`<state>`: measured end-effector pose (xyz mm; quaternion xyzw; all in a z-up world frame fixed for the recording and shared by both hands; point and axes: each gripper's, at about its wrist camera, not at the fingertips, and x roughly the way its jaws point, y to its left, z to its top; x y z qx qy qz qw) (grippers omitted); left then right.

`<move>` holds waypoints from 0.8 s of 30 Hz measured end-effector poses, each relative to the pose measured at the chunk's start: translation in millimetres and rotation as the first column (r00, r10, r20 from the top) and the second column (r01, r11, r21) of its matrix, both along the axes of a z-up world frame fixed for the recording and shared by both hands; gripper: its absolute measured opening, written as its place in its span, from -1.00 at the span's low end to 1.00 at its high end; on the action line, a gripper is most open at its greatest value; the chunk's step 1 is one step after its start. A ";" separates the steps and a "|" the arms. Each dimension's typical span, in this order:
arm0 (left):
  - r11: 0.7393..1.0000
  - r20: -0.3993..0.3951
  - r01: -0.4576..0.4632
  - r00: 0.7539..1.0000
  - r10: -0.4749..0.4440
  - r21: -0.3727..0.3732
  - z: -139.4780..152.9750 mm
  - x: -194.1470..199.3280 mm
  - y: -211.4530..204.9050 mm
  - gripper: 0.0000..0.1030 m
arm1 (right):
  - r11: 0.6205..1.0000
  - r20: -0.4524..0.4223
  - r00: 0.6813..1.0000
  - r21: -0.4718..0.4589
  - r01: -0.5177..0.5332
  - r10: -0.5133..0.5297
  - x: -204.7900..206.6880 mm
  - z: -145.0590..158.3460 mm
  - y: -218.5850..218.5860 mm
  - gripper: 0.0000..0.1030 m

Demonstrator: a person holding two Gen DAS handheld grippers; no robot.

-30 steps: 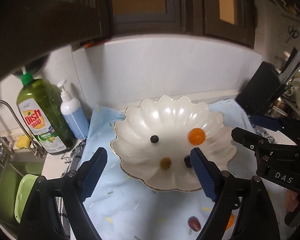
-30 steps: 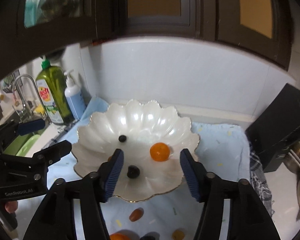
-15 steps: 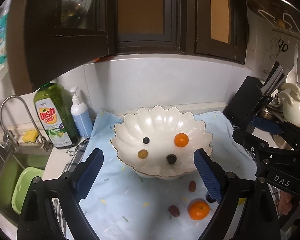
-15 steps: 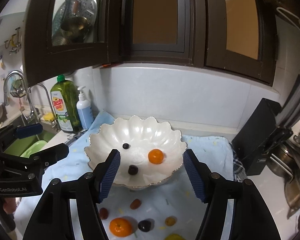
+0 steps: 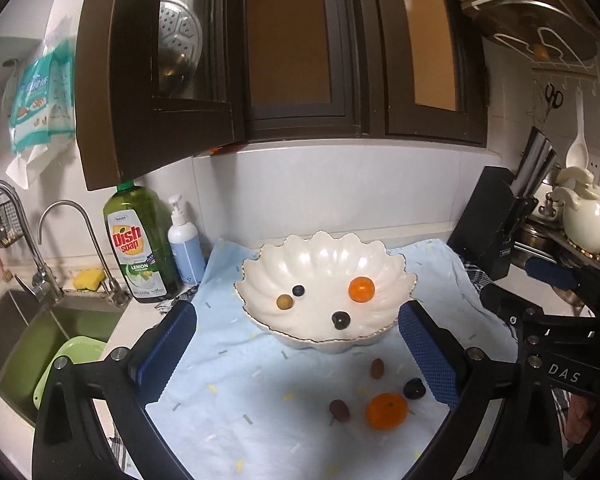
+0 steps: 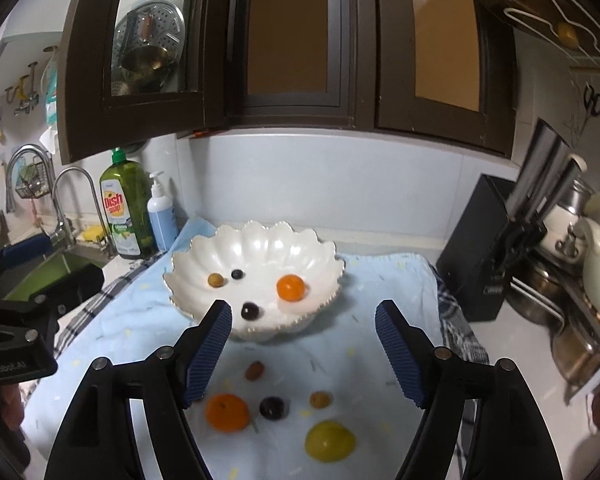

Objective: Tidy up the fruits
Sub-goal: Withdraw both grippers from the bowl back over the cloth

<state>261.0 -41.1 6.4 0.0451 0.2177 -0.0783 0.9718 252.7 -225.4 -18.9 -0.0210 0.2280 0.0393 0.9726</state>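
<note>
A white scalloped bowl stands on a light blue cloth. It holds a small orange, a dark grape, a blueberry and a brown-yellow fruit. On the cloth in front lie an orange, a dark plum, brown fruits and a lemon. My left gripper and right gripper are open and empty, held above the cloth, short of the bowl.
Dish soap bottle and pump bottle stand left of the bowl by the sink and tap. A black knife block, pots and a white teapot stand at the right. Dark cupboards hang overhead.
Both grippers have pulled back and up from the bowl, which now looks smaller. The loose fruits on the cloth have come into view.
</note>
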 end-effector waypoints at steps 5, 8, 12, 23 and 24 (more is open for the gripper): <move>0.999 0.033 0.007 0.999 -0.008 0.031 -8.1 -15.2 -9.5 1.00 | 1.000 0.008 1.000 -0.006 0.017 -0.017 -15.5 -8.2 -7.3 0.46; 0.999 0.048 0.013 0.999 -0.016 0.052 -15.1 -22.0 -16.3 1.00 | 0.999 0.018 0.999 -0.014 0.029 -0.029 -23.7 -12.0 -10.6 0.46; 0.998 0.050 0.030 0.998 -0.032 0.054 -24.5 -28.6 -23.7 1.00 | 0.999 0.006 0.999 -0.026 0.037 -0.037 -30.8 -22.0 -14.7 0.46; 0.991 -0.031 0.101 0.995 -0.099 0.082 -65.4 -27.1 -47.1 0.95 | 0.999 -0.089 0.995 -0.027 0.041 -0.043 -33.0 -61.3 -26.4 0.46; 0.991 -0.047 0.112 0.993 -0.108 0.079 -70.2 -25.1 -49.0 0.94 | 0.999 -0.097 0.994 -0.026 0.038 -0.040 -32.3 -64.7 -26.8 0.46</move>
